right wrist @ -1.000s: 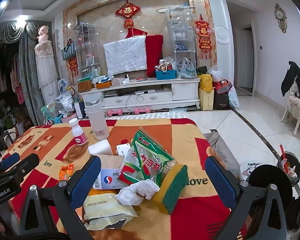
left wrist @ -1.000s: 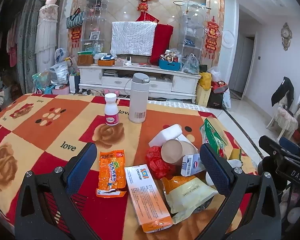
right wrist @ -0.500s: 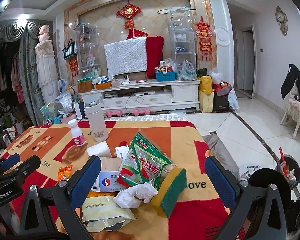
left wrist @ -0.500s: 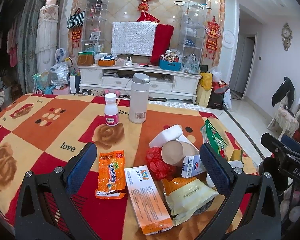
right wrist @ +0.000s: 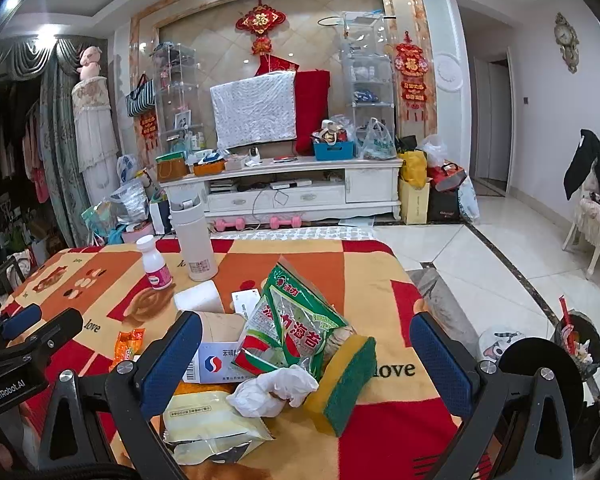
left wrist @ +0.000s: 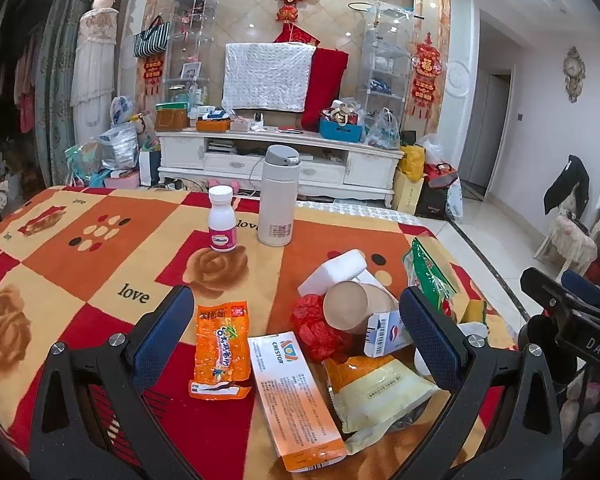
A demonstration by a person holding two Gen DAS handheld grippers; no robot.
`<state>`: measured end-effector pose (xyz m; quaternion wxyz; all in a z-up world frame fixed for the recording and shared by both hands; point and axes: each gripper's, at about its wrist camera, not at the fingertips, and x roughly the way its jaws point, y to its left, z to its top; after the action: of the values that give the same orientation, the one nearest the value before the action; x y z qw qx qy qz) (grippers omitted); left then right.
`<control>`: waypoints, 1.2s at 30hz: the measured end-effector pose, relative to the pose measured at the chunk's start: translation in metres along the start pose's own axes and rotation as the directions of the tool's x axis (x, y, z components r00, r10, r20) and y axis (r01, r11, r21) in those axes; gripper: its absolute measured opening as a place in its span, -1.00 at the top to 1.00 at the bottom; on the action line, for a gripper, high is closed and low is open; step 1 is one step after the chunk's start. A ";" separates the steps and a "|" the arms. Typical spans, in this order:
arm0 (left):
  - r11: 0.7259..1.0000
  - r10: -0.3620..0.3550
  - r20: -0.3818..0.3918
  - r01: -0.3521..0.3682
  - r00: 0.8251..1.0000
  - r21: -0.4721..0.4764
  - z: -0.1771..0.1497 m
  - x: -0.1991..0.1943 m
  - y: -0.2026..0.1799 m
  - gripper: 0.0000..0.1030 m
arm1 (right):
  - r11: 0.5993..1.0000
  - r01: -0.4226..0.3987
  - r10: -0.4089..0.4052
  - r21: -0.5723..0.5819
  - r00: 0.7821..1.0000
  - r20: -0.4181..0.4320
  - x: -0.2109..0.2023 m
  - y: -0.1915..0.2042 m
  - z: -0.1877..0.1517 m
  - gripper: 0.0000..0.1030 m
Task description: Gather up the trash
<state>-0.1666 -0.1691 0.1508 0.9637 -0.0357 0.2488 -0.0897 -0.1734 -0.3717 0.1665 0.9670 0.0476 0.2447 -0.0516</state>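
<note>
Trash lies piled on the patterned tablecloth (left wrist: 100, 252). An orange snack wrapper (left wrist: 221, 354), a long Crestor box (left wrist: 294, 396), a crumpled red wrapper (left wrist: 314, 326), a paper cup on its side (left wrist: 354, 310) and a yellow pouch (left wrist: 374, 394) sit between the fingers of my left gripper (left wrist: 296, 334), which is open and holds nothing. My right gripper (right wrist: 306, 362) is open too, hovering over a green seaweed bag (right wrist: 296, 332), a crumpled white glove (right wrist: 274, 392), a yellow-green sponge (right wrist: 342, 384) and a small white carton (right wrist: 216, 366).
A white thermos (left wrist: 276, 196) and a pink-labelled pill bottle (left wrist: 221, 224) stand upright further back on the table. A black bin with rubbish (right wrist: 578, 340) stands on the tiled floor to the right. The table's right edge (right wrist: 410, 288) drops to the floor.
Both grippers have drifted slightly; the view of the pile has shifted a little. Nothing was taken hold of or moved.
</note>
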 end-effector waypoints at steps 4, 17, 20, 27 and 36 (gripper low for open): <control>1.000 0.002 0.001 -0.002 1.000 -0.004 0.000 0.000 0.001 -0.99 | 1.000 0.000 0.000 0.000 1.000 0.000 0.000 0.001 0.000 -1.00; 1.000 0.011 -0.008 -0.011 1.000 0.008 -0.008 0.005 0.002 -0.99 | 1.000 -0.001 0.001 0.002 1.000 -0.022 0.004 0.001 -0.005 -1.00; 1.000 0.009 -0.014 -0.008 1.000 0.008 -0.009 0.005 0.003 -0.99 | 1.000 -0.002 0.002 -0.001 1.000 -0.026 0.005 0.002 -0.005 -1.00; 1.000 0.015 -0.017 -0.015 1.000 0.006 -0.011 0.005 0.004 -0.99 | 1.000 -0.005 0.005 -0.004 0.999 -0.045 0.008 0.001 -0.007 -1.00; 1.000 0.018 -0.011 -0.017 1.000 0.007 -0.011 0.005 0.005 -0.99 | 1.000 -0.003 0.003 0.001 0.999 -0.049 0.009 0.001 -0.009 -1.00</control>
<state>-0.1667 -0.1659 0.1385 0.9633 -0.0299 0.2539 -0.0823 -0.1695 -0.3709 0.1547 0.9608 0.0497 0.2683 -0.0493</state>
